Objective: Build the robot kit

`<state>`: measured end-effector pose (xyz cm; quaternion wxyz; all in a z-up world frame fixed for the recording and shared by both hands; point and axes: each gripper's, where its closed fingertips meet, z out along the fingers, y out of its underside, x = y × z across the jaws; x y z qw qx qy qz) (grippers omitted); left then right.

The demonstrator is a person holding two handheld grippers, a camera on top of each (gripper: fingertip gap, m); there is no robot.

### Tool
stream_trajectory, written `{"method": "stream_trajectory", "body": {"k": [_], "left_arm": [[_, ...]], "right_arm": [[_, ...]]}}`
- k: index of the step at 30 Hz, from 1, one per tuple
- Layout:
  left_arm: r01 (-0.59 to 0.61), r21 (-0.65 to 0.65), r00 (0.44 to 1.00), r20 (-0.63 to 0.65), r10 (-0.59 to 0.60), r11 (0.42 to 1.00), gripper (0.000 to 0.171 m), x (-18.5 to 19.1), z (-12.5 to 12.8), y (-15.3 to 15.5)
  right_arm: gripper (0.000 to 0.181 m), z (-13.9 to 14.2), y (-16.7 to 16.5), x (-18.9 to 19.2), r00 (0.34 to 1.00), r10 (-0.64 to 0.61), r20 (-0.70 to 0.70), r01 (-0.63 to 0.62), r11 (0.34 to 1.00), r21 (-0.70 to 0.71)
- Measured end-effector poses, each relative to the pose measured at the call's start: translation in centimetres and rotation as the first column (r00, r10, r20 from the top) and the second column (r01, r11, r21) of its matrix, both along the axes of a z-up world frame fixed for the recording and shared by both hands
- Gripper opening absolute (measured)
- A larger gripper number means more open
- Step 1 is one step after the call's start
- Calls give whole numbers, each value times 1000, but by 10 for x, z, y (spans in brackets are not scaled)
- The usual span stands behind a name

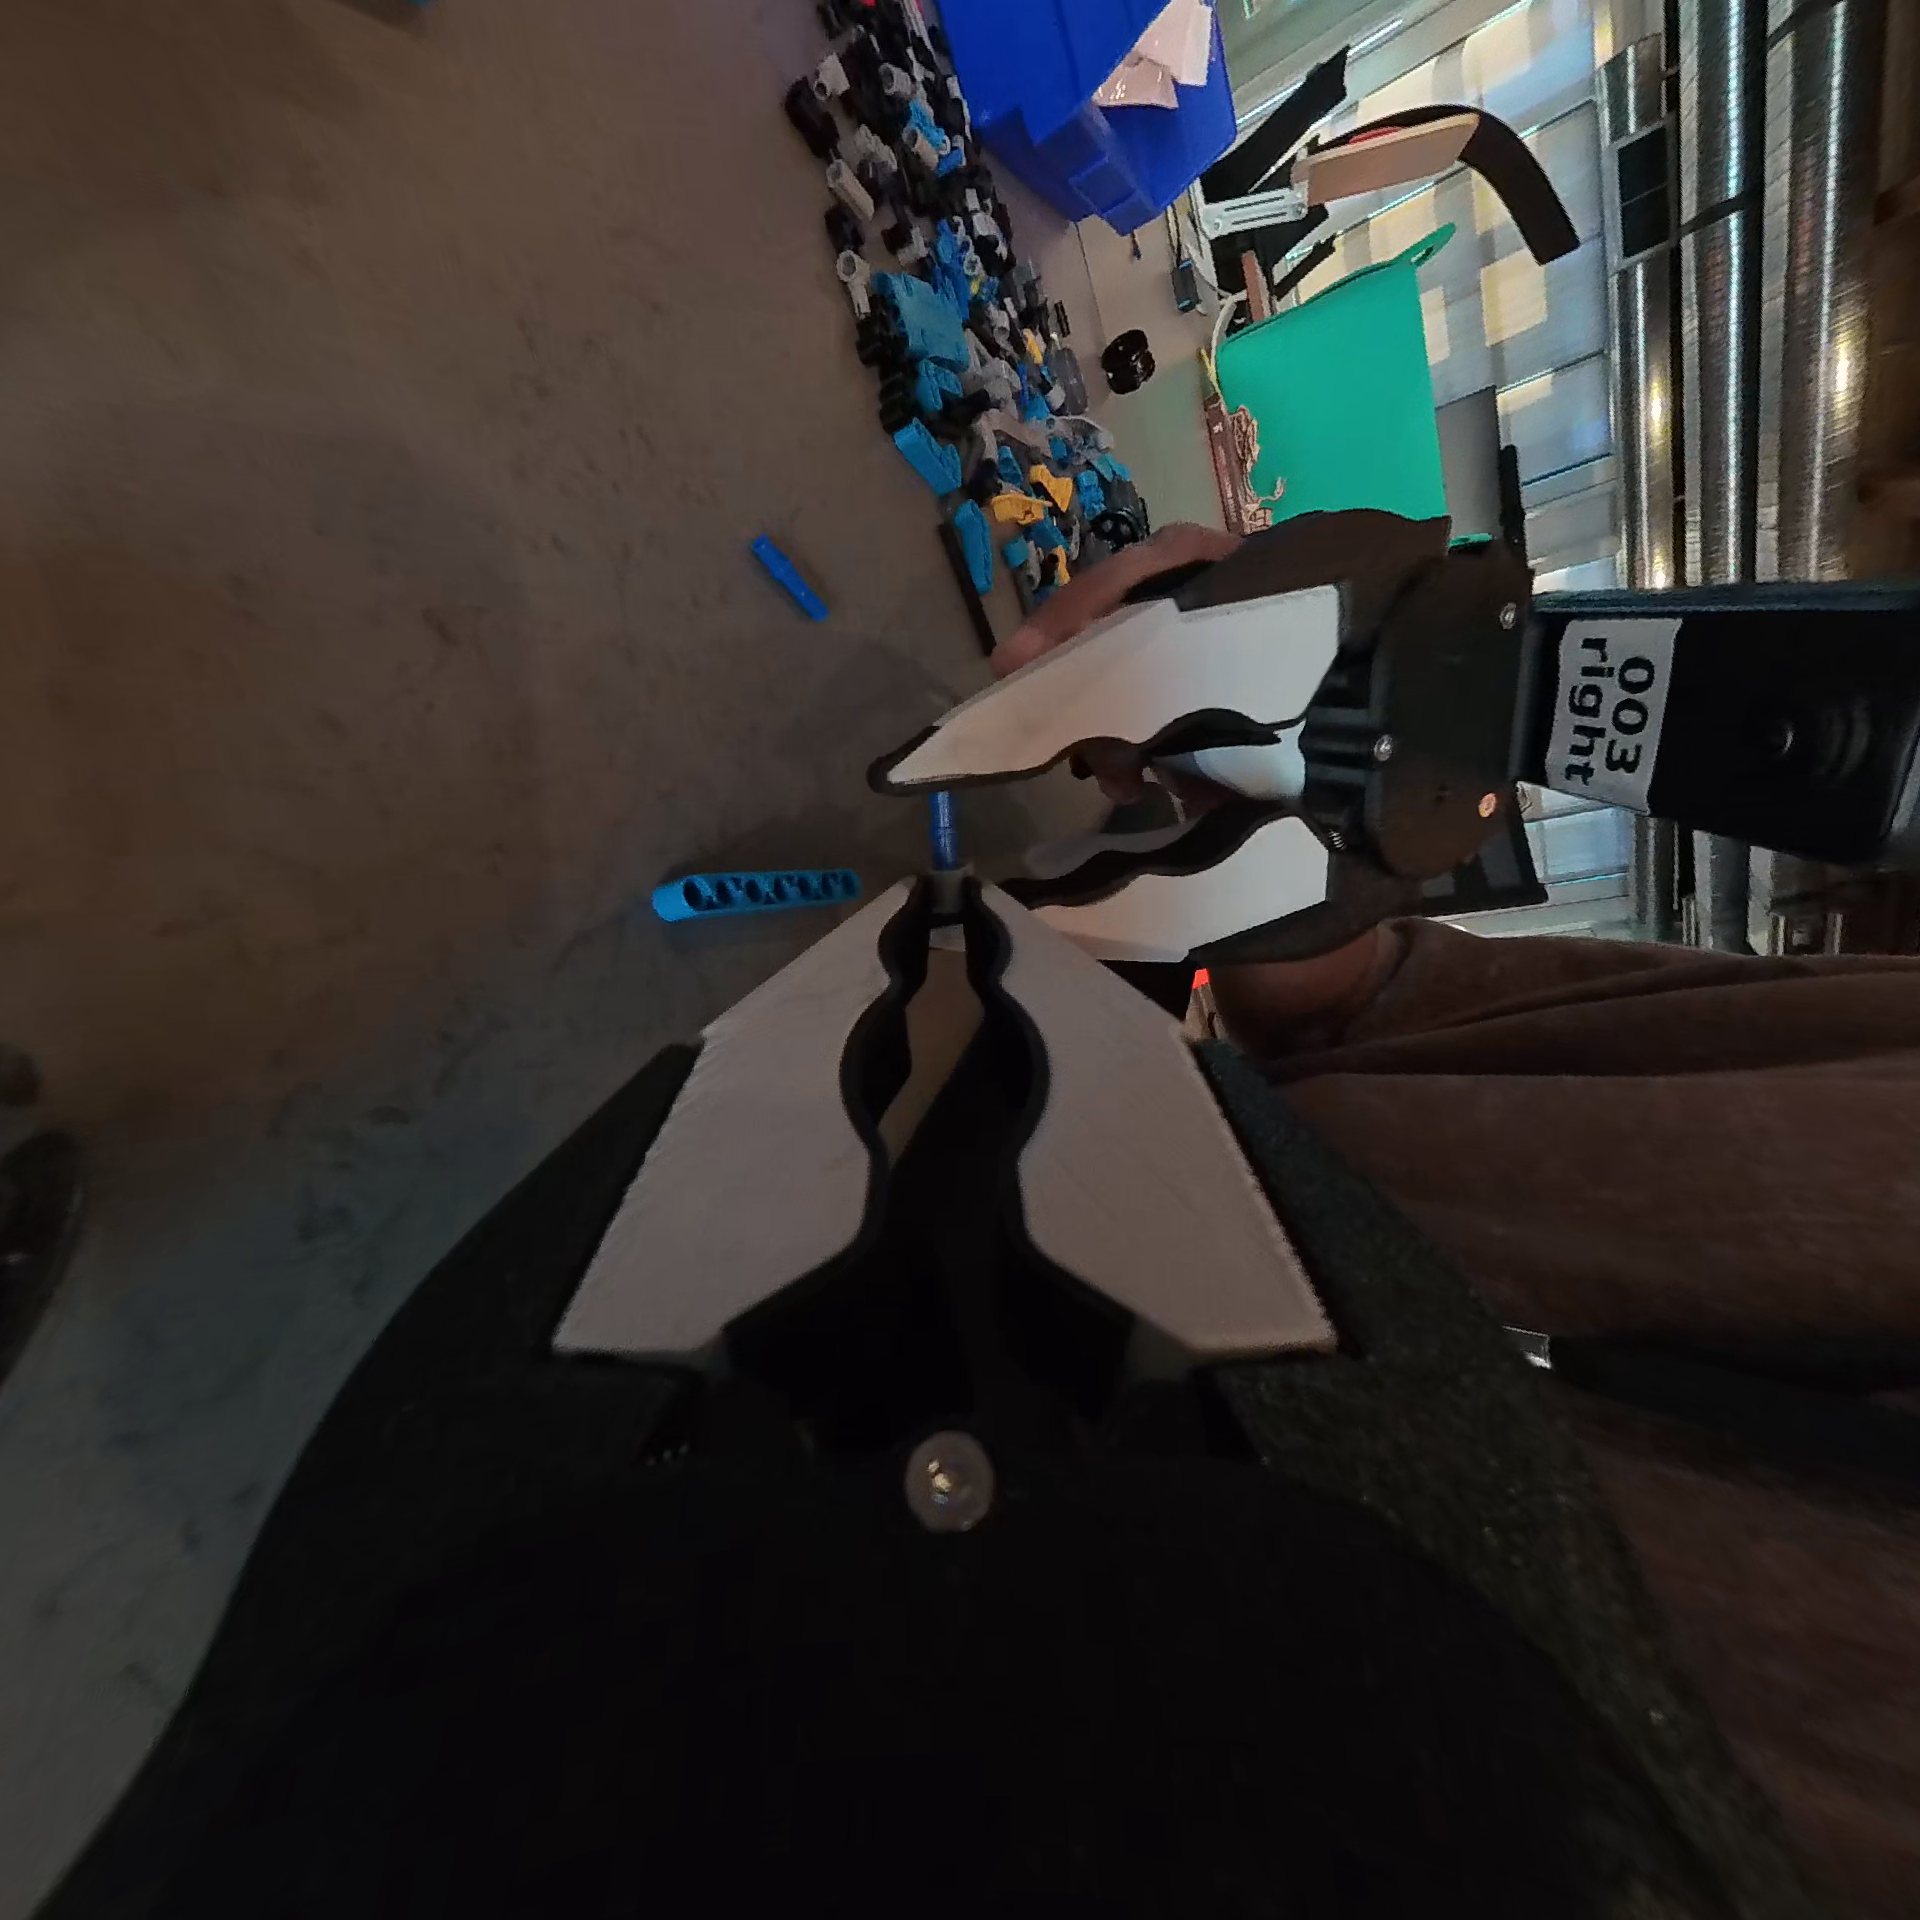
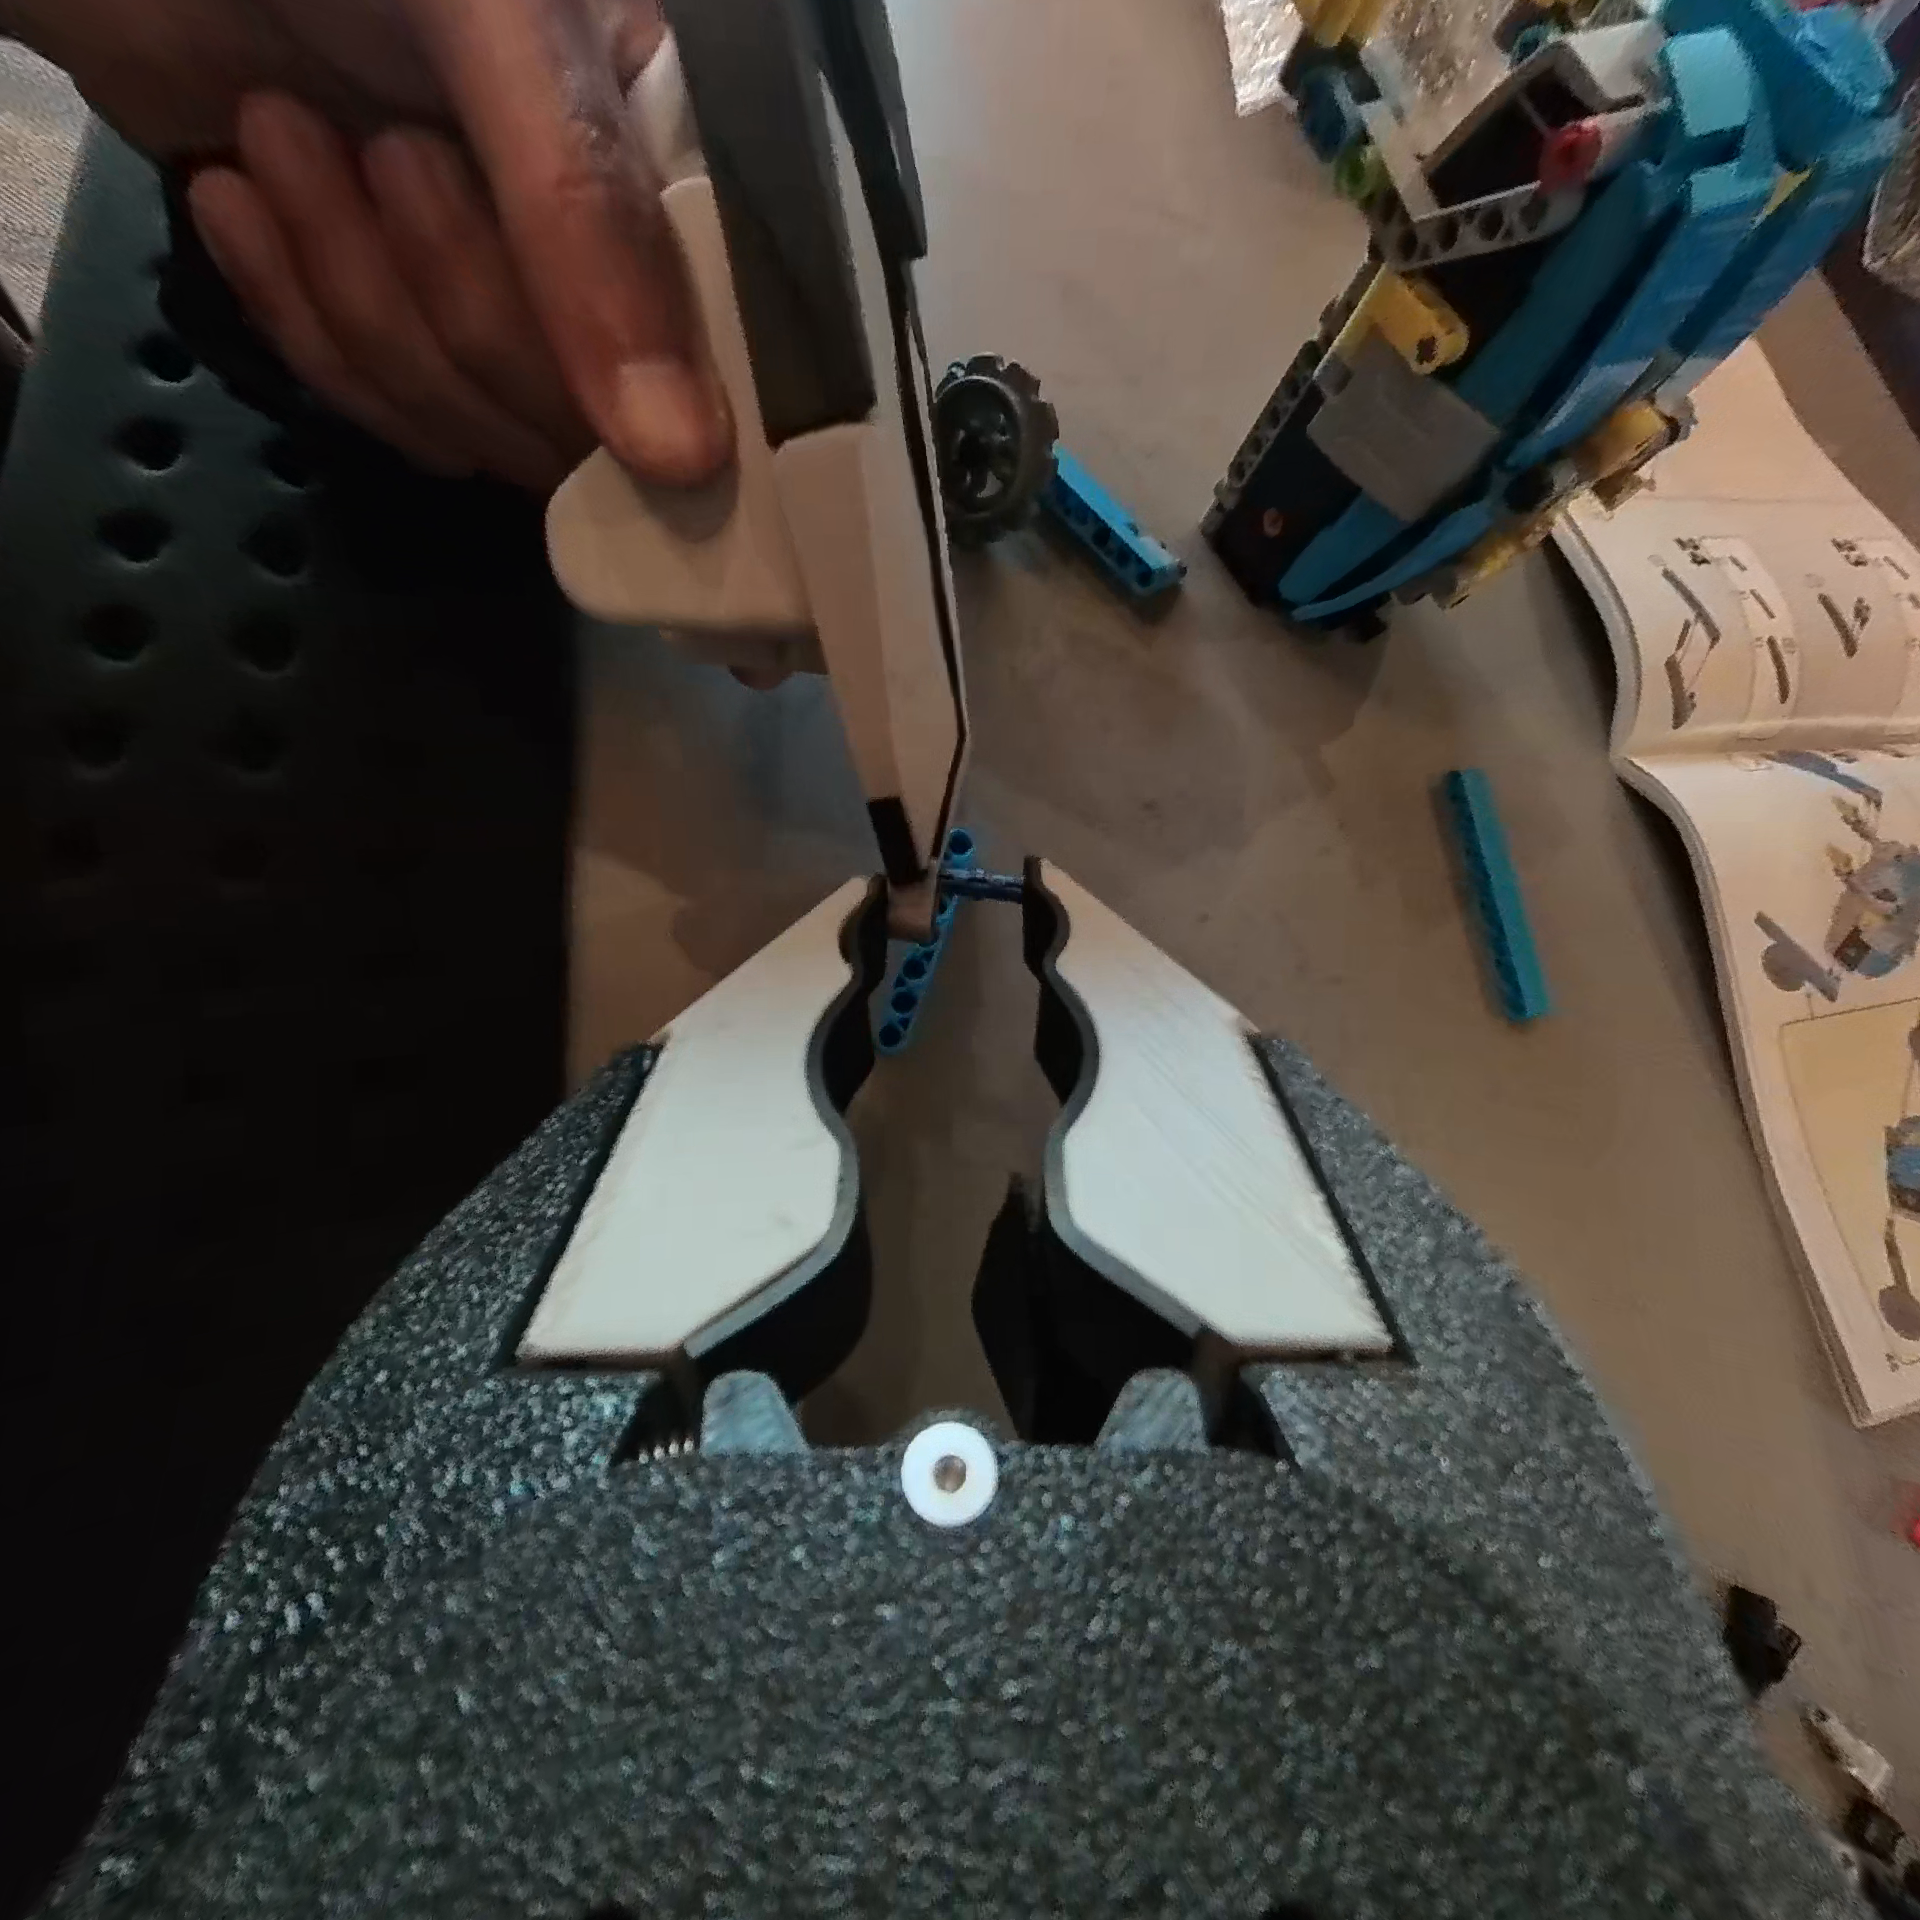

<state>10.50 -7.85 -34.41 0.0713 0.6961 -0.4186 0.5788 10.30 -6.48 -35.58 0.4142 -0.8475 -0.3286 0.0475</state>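
My left gripper (image 1: 943,902) pinches a grey piece (image 1: 943,896) on a dark blue axle (image 1: 944,831); my right gripper (image 2: 951,883) spans this axle, jaws apart.

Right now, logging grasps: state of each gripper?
Left gripper: shut on a dark blue axle.
Right gripper: open around that axle.

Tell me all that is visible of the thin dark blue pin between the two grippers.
The dark blue pin is a thin, plastic-looking rod with a grey end piece. The left gripper is shut on that grey end. The rod spans the gap of the open right gripper, reaching the far finger, above the table. A light blue holed beam lies beneath.
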Motion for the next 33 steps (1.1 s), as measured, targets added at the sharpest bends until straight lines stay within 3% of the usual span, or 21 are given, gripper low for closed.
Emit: {"method": "stream_trajectory", "body": {"k": [13,25,33], "left_arm": [[-6,33,1000,-10,6,999,4,1,-4,-1],[-16,58,1000,-10,16,998,2,0,-7,-2],[-68,55,997,46,66,996,1,4,3,7]], "right_arm": [[25,-4,0,1,996,-59,-72,62,997,36],[23,-9,-4,-5,997,-27,-71,29,999,30],[23,0,0,-9,983,-46,-177,54,998,41]]}}
